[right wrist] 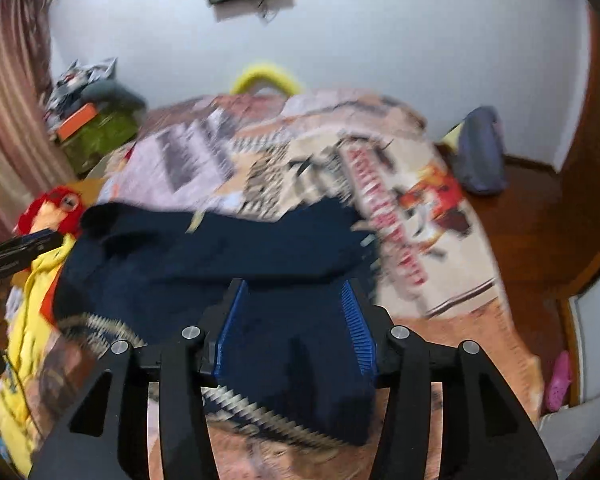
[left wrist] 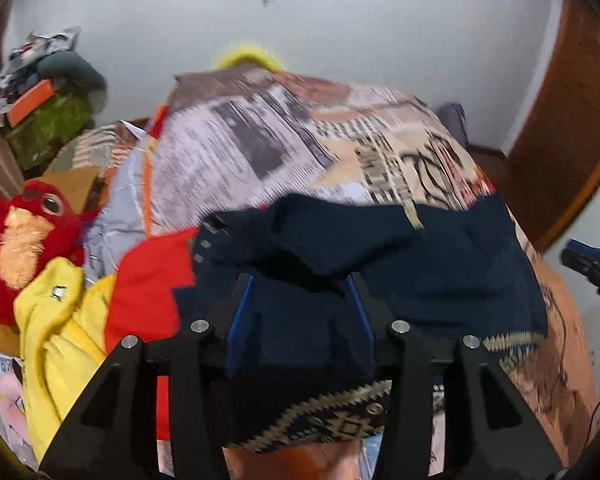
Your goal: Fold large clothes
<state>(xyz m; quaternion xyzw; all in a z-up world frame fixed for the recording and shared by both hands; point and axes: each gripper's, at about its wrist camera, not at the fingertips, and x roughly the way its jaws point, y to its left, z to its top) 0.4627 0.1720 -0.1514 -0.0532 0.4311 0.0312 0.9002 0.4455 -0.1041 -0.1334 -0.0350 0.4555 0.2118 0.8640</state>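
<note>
Navy garment (left wrist: 400, 256) is lying bunched across the near end of the bed (left wrist: 260, 140), its patterned hem (left wrist: 324, 416) hanging toward the near edge. Left gripper (left wrist: 300, 280) is hovering over the garment's near-left part, jaws spread wide, nothing between the blue pads (left wrist: 240, 312). Right gripper (right wrist: 296, 288) is sitting over the near-right part, jaws equally wide, dark cloth lying below them, not pinched. Yellow and red clothing (left wrist: 60, 328) and a red plush toy (left wrist: 24, 236) are crowding the bed's left edge. Far half of the patterned bedspread (right wrist: 300, 152) is lying bare up to the wall. Both views are motion-blurred.
</note>
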